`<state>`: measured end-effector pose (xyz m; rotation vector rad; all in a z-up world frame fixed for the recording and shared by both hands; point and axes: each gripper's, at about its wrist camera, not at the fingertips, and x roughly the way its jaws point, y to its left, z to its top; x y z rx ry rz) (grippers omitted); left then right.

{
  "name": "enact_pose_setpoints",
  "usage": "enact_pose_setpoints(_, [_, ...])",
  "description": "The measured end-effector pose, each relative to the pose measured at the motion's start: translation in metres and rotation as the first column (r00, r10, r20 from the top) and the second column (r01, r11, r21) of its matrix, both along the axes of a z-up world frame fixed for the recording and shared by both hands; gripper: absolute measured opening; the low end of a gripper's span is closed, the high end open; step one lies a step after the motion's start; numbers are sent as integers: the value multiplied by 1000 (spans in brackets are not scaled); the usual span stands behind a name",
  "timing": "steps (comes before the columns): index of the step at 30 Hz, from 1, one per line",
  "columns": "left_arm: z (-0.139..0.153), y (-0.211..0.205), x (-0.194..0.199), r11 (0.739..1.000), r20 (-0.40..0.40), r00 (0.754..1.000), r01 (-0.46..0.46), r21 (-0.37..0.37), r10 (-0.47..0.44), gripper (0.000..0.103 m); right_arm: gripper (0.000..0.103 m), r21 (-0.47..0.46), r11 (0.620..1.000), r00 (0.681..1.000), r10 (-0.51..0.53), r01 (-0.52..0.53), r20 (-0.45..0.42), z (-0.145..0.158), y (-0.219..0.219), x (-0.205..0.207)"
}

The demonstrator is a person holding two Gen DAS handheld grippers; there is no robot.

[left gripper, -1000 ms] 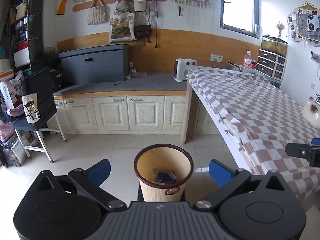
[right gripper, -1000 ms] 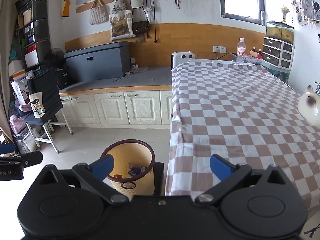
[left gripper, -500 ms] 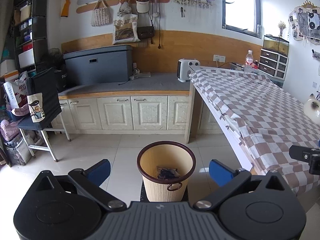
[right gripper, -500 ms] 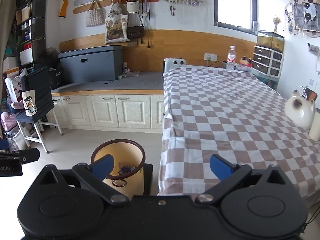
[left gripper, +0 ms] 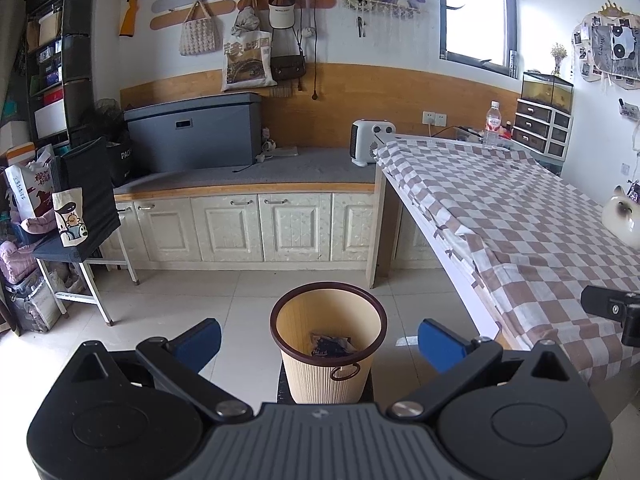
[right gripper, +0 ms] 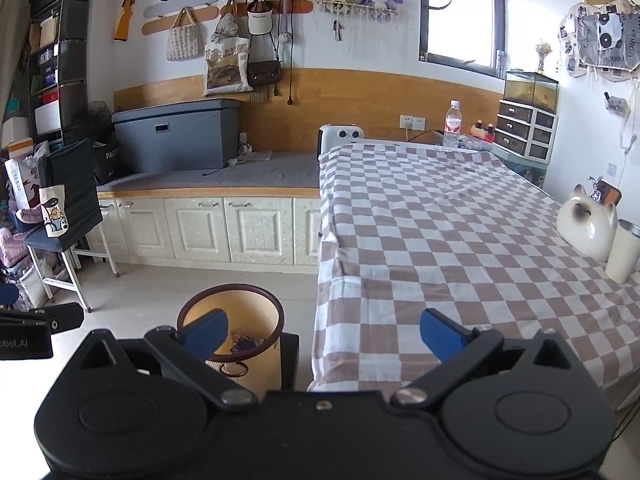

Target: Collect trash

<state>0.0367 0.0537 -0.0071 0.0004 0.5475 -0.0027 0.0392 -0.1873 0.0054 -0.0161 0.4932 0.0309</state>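
A beige ribbed trash bin [left gripper: 328, 368] with a dark brown rim stands on the tiled floor beside the table; a dark crumpled wrapper [left gripper: 330, 346] lies in its bottom. My left gripper [left gripper: 319, 341] hangs above and just behind the bin, open and empty. My right gripper [right gripper: 322, 332] is open and empty over the near edge of the checked tablecloth [right gripper: 440, 240]; the bin [right gripper: 236, 344] shows at its lower left, partly behind the left finger. The tip of the right gripper [left gripper: 612, 312] shows at the right edge of the left wrist view.
The table [left gripper: 520, 224] carries a ceramic cat figure [right gripper: 588, 224], a white cup [right gripper: 624, 250] and a water bottle [right gripper: 452, 124] at the far end. White cabinets [left gripper: 256, 228] with a grey box [left gripper: 192, 138] line the back wall. A folding stand [left gripper: 76, 236] with bags is at left.
Both grippers have pulled back and risen; the bin now looks smaller and farther in both views. More of the table, the cat figure and the cup, came into the right wrist view.
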Motion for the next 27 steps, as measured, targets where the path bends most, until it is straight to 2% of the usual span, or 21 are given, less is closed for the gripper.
enact_pose_setpoints(27, [4,-1,-2,1000,11,1000,3,-2,-3,103,103,-5,1000,1000,10,-10,6,2,3,-4])
